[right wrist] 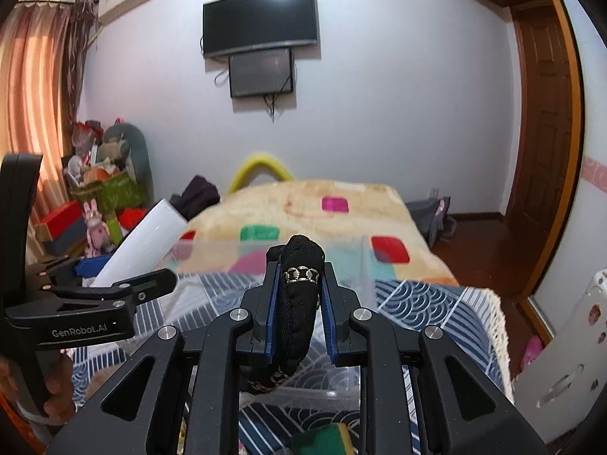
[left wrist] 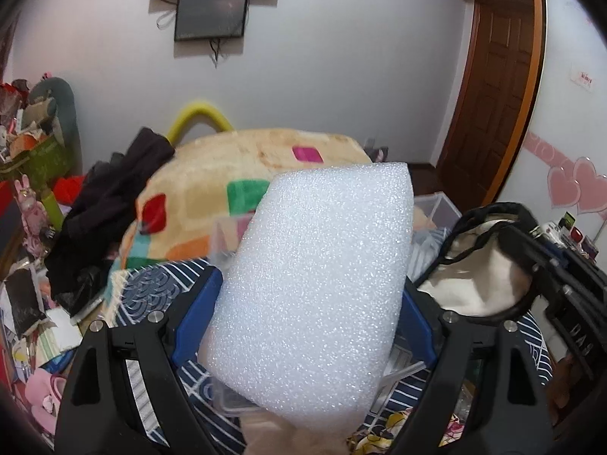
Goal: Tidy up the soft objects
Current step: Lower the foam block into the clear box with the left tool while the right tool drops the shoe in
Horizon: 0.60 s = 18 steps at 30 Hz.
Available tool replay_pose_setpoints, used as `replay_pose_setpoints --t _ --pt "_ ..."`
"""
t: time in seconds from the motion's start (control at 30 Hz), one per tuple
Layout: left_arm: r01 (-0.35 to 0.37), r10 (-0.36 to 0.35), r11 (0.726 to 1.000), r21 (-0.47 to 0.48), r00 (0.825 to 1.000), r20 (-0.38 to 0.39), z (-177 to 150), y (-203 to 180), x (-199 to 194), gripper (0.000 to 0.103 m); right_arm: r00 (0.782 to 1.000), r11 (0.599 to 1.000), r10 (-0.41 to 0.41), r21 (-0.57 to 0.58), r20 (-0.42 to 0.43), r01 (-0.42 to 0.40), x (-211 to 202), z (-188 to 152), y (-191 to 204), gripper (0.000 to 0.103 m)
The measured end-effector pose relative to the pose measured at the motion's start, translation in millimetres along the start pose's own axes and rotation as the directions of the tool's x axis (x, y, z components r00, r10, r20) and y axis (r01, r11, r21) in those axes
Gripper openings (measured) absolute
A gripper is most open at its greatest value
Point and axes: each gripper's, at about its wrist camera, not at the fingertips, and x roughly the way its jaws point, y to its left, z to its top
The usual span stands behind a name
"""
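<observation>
My left gripper [left wrist: 309, 295] is shut on a thick white foam block [left wrist: 315, 276], held tilted above a clear plastic bin [left wrist: 436, 208] on the bed. The block also shows in the right wrist view [right wrist: 144, 242], at the left, with the left gripper [right wrist: 95, 295] below it. My right gripper [right wrist: 299, 303] is shut on a black padded fabric item [right wrist: 299, 295] with a small metal chain trim, held over the clear bin [right wrist: 349, 250]. That item's cream lining [left wrist: 481, 276] shows at the right of the left wrist view.
The bed carries a blue wave-pattern cover [right wrist: 417, 303] and a beige blanket with coloured squares [right wrist: 303, 197]. Dark clothes [left wrist: 114, 204] lie at the bed's left. Boxes and toys [right wrist: 98, 197] pile by the left wall. A wooden door [right wrist: 542, 132] stands at the right.
</observation>
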Motion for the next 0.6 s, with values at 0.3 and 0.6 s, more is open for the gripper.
replay_pose_setpoints --t 0.3,0.6 --pt "-0.011 0.015 0.999 0.046 0.996 -0.093 -1.7 -14.9 22.5 0.087 0.996 1.000 -0.016 -0.013 -0.092 0.014 15.8 2.0 -5.1 0.018" --pt "-0.003 0.005 1.000 0.014 0.992 -0.129 -4.7 -8.8 23.2 0.089 0.990 1.000 -0.025 0.000 -0.138 0.025 15.4 0.8 -13.1 0.026"
